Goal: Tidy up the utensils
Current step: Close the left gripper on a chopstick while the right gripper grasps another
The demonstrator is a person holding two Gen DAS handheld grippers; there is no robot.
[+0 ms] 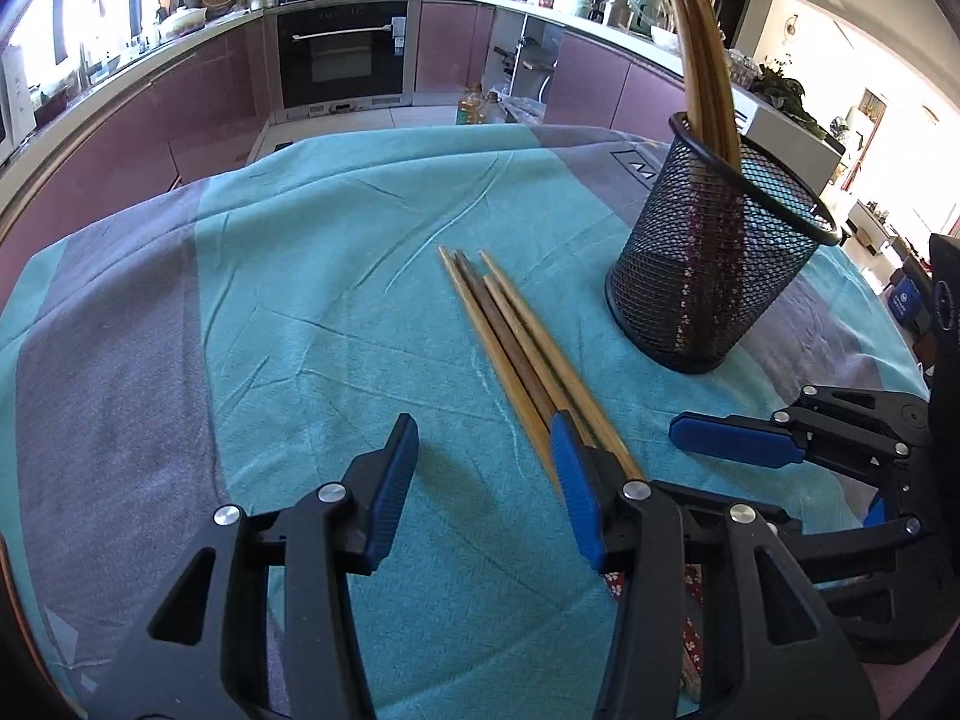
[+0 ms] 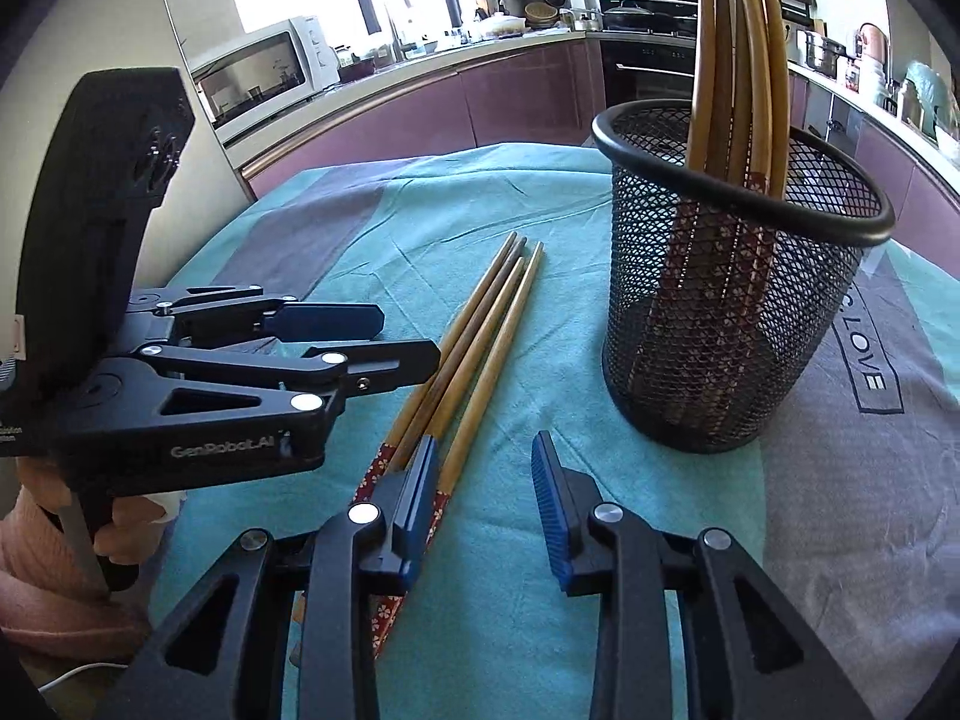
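Several wooden chopsticks lie side by side on the cloth, their red patterned ends toward me. A black mesh holder stands to their right with several more chopsticks upright in it. My left gripper is open and low over the cloth; its right finger sits over the bundle and the gap is nearly bare. My right gripper is open; its left finger covers the bundle, and the rightmost chopstick runs inside the gap without being pressed. In the left wrist view, one of its fingers shows at the right.
A teal and grey cloth covers the table. A hand in a pink sleeve holds the left gripper. Kitchen counters, an oven and a microwave stand beyond the table's far edge.
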